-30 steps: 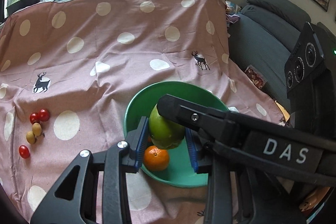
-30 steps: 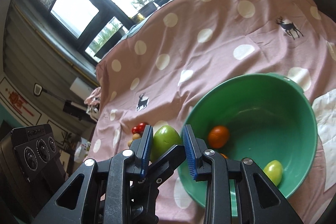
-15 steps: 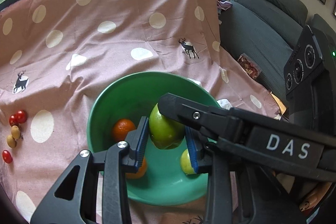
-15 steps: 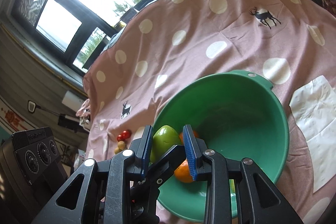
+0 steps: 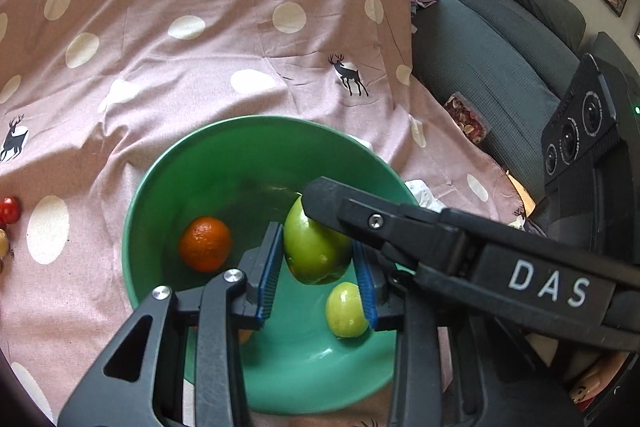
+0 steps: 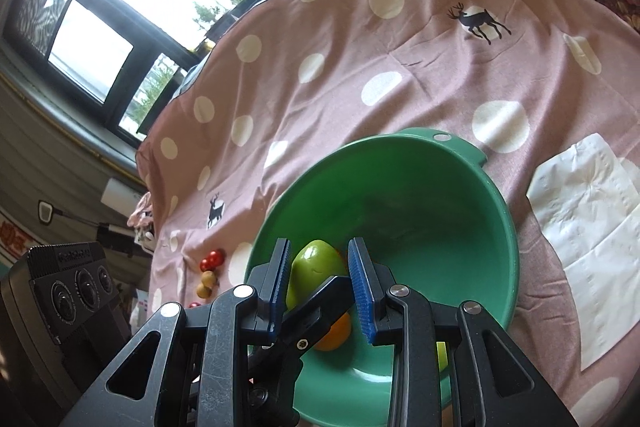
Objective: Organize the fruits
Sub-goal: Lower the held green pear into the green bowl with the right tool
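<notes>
Both jaws clamped on same large green apple (image 5: 316, 251): my left gripper (image 5: 318, 263) pinches its sides, my right gripper (image 6: 320, 287) crosses over, blue pads against it. Apple hangs inside round green plastic basin (image 5: 160, 187), above its floor. Small orange mandarin (image 5: 205, 243) and small yellow-green fruit (image 5: 346, 309) lie in basin. Red cherry tomatoes (image 6: 212, 259) rest on pink polka-dot cloth (image 5: 180, 67) over tabletop, beside basin.

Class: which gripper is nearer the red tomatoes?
Left. The left gripper sits right of the tomatoes; the right gripper reaches in from farther right. Both hold the apple.
</notes>
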